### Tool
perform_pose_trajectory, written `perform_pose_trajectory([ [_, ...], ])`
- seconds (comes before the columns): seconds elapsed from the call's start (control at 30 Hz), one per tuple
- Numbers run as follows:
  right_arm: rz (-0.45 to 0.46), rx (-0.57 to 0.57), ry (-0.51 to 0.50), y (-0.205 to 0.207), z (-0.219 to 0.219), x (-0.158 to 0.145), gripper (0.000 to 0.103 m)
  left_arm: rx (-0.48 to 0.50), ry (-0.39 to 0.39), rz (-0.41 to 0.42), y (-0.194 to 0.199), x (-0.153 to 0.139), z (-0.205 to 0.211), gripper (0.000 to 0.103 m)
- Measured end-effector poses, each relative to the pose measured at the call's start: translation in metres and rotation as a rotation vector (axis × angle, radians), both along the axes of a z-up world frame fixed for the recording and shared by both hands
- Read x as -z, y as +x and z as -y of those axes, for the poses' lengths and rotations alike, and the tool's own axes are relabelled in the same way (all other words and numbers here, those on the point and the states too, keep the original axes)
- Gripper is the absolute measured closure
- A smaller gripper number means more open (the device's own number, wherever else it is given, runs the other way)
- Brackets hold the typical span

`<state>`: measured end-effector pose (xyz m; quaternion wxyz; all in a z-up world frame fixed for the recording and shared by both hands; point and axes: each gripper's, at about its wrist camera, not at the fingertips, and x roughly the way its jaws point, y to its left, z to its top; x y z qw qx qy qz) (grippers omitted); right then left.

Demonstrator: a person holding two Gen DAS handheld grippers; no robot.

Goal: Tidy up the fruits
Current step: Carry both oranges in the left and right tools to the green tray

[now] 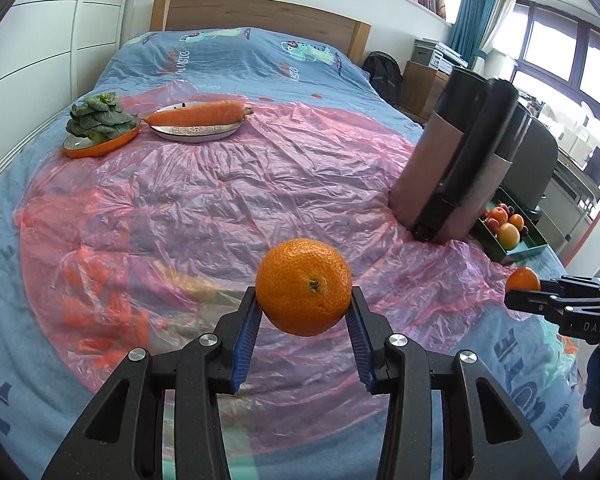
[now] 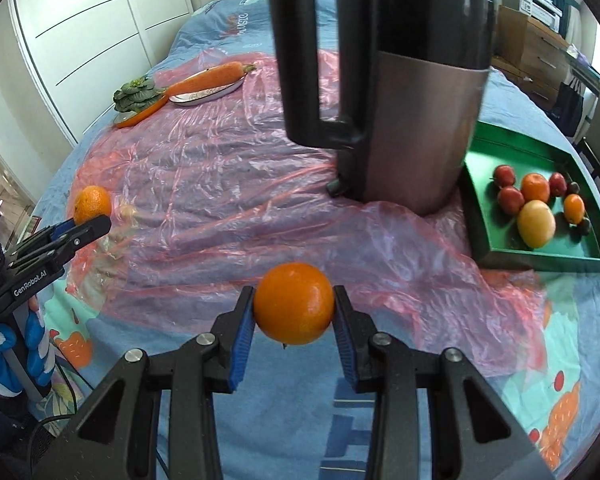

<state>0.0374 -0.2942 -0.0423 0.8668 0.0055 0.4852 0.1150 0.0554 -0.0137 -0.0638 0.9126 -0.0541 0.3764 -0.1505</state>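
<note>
I hold one orange (image 1: pixel 303 286) clamped in my left gripper (image 1: pixel 304 312) and another orange (image 2: pixel 294 303) clamped in my right gripper (image 2: pixel 294 312), both lifted above the bed (image 2: pixel 292 412). The green tray (image 2: pixel 540 258) of fruit sits at the bed's right edge, behind the tall kettle (image 2: pixel 416 92). I should swing wide of the kettle, keep both grips firm, and lower each orange into bare tray floor.
</note>
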Motion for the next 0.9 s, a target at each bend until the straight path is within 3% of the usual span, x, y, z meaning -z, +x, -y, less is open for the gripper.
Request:
perform_pose_trajectory([
  [0.47, 0.070, 0.199, 0.043, -0.032, 0.119, -0.008, 0.090, 0.244, 0.000, -0.036, -0.034, -0.028, 0.117, 0.066],
  [0.9, 0.139, 0.364, 0.069, -0.038, 0.229, -0.004, 0.090, 0.417, 0.061, -0.017, -0.021, -0.054, 0.229, 0.066],
])
